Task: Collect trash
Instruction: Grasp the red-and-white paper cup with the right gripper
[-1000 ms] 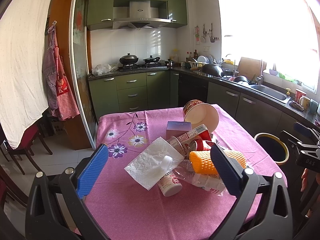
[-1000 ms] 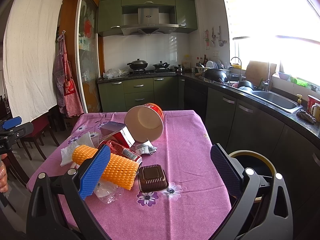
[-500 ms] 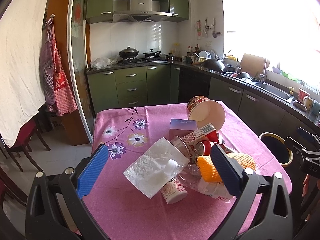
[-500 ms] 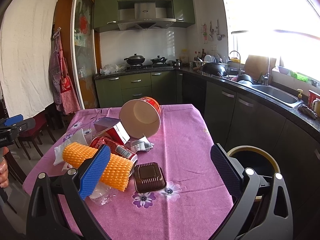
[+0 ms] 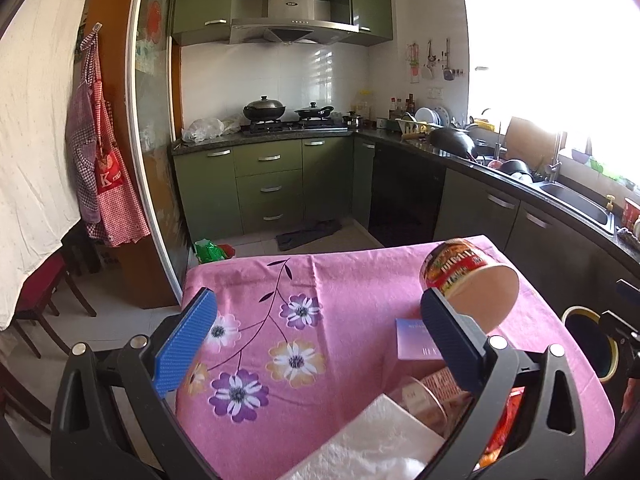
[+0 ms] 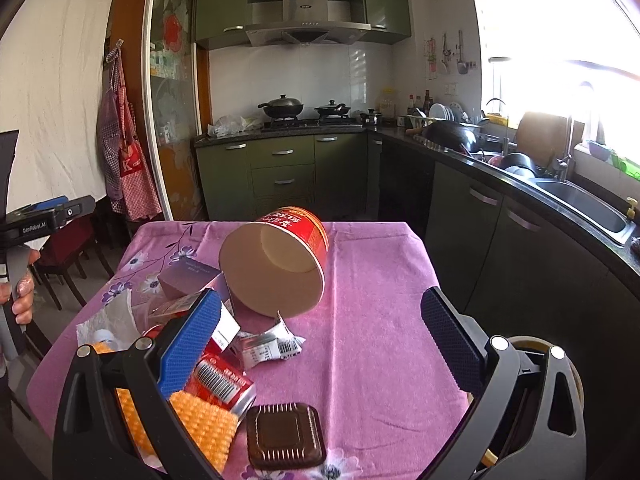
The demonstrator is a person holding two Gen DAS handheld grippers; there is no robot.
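Trash lies in a heap on the pink flowered tablecloth [image 6: 368, 280]. A red noodle cup [image 6: 280, 264] lies on its side, also in the left wrist view [image 5: 468, 280]. Near it are a purple box [image 6: 186, 278], a red can [image 6: 220, 380], an orange foam net [image 6: 200, 428], a brown plastic tray [image 6: 285, 436], a torn wrapper [image 6: 268, 344] and a white tissue [image 5: 372, 444]. My left gripper [image 5: 320, 344] is open above the table's left part. My right gripper [image 6: 320, 340] is open above the heap, its left finger over the can.
A round bin [image 5: 592, 344] stands on the floor right of the table, also in the right wrist view [image 6: 528, 344]. Green kitchen cabinets [image 5: 276, 184] and a counter with a sink [image 6: 580, 204] lie beyond. Chairs [image 5: 44, 300] stand at the left.
Both grippers have moved forward and closer over the table. The heap now sits lower and nearer in both views. Both stay open.
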